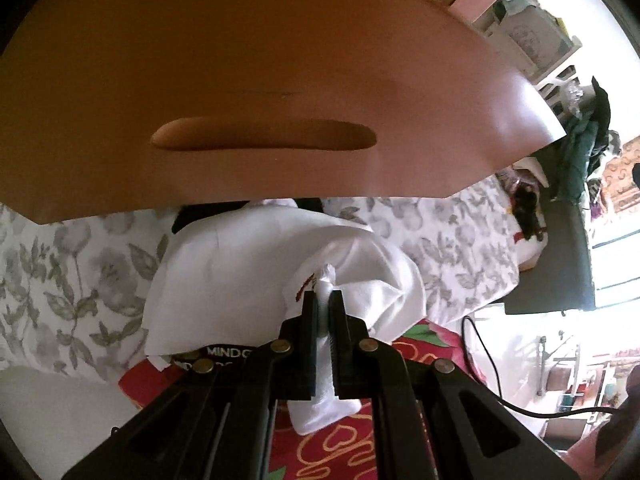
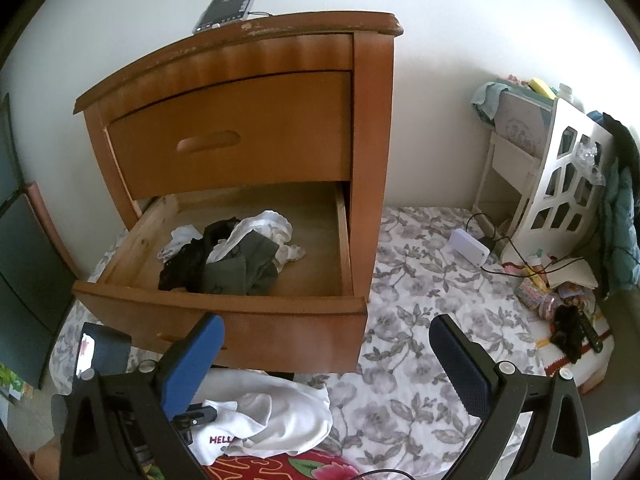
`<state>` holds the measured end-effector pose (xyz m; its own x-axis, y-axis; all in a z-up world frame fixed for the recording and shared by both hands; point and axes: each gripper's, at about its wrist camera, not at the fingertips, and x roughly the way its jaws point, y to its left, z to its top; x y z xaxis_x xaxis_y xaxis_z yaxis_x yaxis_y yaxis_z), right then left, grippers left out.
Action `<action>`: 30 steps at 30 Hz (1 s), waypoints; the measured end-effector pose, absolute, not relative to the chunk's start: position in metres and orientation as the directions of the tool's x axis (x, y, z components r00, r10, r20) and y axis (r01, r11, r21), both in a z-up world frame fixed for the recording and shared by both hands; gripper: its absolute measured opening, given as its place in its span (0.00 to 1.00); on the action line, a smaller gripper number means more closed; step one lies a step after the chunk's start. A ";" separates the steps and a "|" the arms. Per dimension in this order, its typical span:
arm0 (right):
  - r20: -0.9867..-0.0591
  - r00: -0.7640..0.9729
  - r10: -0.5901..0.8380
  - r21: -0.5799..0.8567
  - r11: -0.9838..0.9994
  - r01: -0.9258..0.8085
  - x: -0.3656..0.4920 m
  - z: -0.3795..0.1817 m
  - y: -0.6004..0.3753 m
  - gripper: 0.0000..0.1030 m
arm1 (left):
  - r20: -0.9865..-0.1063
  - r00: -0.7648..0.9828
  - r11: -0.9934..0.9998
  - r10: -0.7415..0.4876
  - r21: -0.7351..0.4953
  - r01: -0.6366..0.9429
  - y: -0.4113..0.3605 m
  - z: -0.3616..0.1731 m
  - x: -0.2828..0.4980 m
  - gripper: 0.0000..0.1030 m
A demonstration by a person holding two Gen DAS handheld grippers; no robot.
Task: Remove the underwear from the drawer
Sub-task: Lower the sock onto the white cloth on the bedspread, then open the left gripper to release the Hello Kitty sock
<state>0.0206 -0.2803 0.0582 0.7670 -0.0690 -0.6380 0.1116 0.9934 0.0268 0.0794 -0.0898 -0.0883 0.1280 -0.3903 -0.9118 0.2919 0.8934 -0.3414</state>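
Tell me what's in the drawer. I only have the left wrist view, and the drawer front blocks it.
Observer: The lower drawer stands open, with a tangled pile of black, white and green garments inside.
Operator: Is the right tool holding any of them?
Observer: No. The right tool is open and empty, in front of the drawer.
Operator: And the drawer above?
Observer: The upper drawer is closed.
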 end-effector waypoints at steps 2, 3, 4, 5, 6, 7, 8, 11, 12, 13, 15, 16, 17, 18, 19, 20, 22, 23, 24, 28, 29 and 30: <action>-0.644 0.762 -0.069 0.026 0.993 0.113 0.022 0.056 -0.281 1.00 | -0.916 0.129 0.899 -0.379 -0.331 0.287 -0.089 -0.091 0.080 0.05; -0.646 0.760 -0.069 0.027 0.993 0.113 0.023 0.055 -0.280 1.00 | -0.918 0.130 0.901 -0.374 -0.327 0.285 -0.091 -0.092 0.081 0.05; -0.648 0.758 -0.068 0.027 0.993 0.112 0.024 0.054 -0.280 1.00 | -0.919 0.129 0.903 -0.372 -0.325 0.282 -0.091 -0.094 0.081 0.05; -0.650 0.758 -0.066 0.028 0.994 0.110 0.024 0.054 -0.280 1.00 | -0.922 0.129 0.905 -0.366 -0.321 0.278 -0.091 -0.095 0.082 0.05; -0.651 0.757 -0.064 0.028 0.994 0.108 0.025 0.053 -0.279 1.00 | -0.923 0.127 0.908 -0.363 -0.319 0.273 -0.090 -0.097 0.082 0.05; -0.652 0.756 -0.061 0.029 0.994 0.106 0.025 0.053 -0.279 1.00 | -0.924 0.126 0.909 -0.360 -0.318 0.269 -0.089 -0.098 0.082 0.05; -0.653 0.755 -0.060 0.028 0.994 0.104 0.025 0.053 -0.278 1.00 | -0.926 0.128 0.912 -0.355 -0.314 0.264 -0.088 -0.099 0.083 0.05; -0.655 0.754 -0.057 0.026 0.995 0.098 0.025 0.052 -0.276 1.00 | -0.928 0.135 0.916 -0.347 -0.305 0.260 -0.087 -0.098 0.083 0.05; -0.655 0.754 -0.056 0.025 0.995 0.095 0.025 0.052 -0.276 1.00 | -0.927 0.137 0.916 -0.348 -0.305 0.260 -0.086 -0.097 0.084 0.05; -0.655 0.754 -0.055 0.024 0.995 0.094 0.026 0.052 -0.275 1.00 | -0.926 0.139 0.915 -0.350 -0.306 0.262 -0.086 -0.095 0.084 0.05; -0.656 0.753 -0.055 0.022 0.996 0.092 0.025 0.052 -0.274 1.00 | -0.926 0.144 0.915 -0.349 -0.304 0.264 -0.086 -0.092 0.084 0.06; -0.656 0.752 -0.054 0.023 0.996 0.092 0.025 0.052 -0.274 1.00 | -0.926 0.146 0.916 -0.348 -0.303 0.265 -0.086 -0.090 0.084 0.08; -0.657 0.752 -0.054 0.023 0.996 0.092 0.025 0.052 -0.274 1.00 | -0.926 0.151 0.917 -0.345 -0.299 0.265 -0.085 -0.088 0.084 0.10; -0.657 0.752 -0.054 0.023 0.996 0.092 0.025 0.052 -0.274 1.00 | -0.927 0.158 0.919 -0.341 -0.292 0.265 -0.085 -0.086 0.084 0.15; -0.658 0.751 -0.055 0.022 0.995 0.092 0.025 0.052 -0.274 1.00 | -0.928 0.169 0.922 -0.332 -0.282 0.265 -0.084 -0.083 0.084 0.22; -0.658 0.751 -0.055 0.023 0.995 0.093 0.025 0.052 -0.274 1.00 | -0.927 0.182 0.924 -0.328 -0.275 0.264 -0.083 -0.080 0.085 0.25; -0.657 0.752 -0.055 0.022 0.996 0.092 0.026 0.052 -0.274 1.00 | -0.923 0.198 0.925 -0.330 -0.275 0.261 -0.080 -0.075 0.085 0.33; -0.658 0.751 -0.055 0.022 0.996 0.092 0.025 0.052 -0.274 1.00 | -0.921 0.207 0.926 -0.331 -0.274 0.259 -0.079 -0.072 0.086 0.37; -0.658 0.751 -0.055 0.022 0.996 0.092 0.026 0.052 -0.274 1.00 | -0.918 0.222 0.928 -0.330 -0.272 0.255 -0.077 -0.068 0.087 0.42; -0.660 0.750 -0.054 0.021 0.996 0.090 0.026 0.051 -0.273 1.00 | -0.913 0.265 0.939 -0.311 -0.251 0.236 -0.070 -0.056 0.091 0.52; -0.660 0.749 -0.053 0.021 0.996 0.089 0.026 0.051 -0.273 1.00 | -0.911 0.275 0.941 -0.307 -0.248 0.228 -0.067 -0.053 0.092 0.53; -0.661 0.749 -0.052 0.020 0.996 0.088 0.026 0.051 -0.272 1.00 | -0.909 0.283 0.943 -0.307 -0.250 0.222 -0.064 -0.051 0.093 0.56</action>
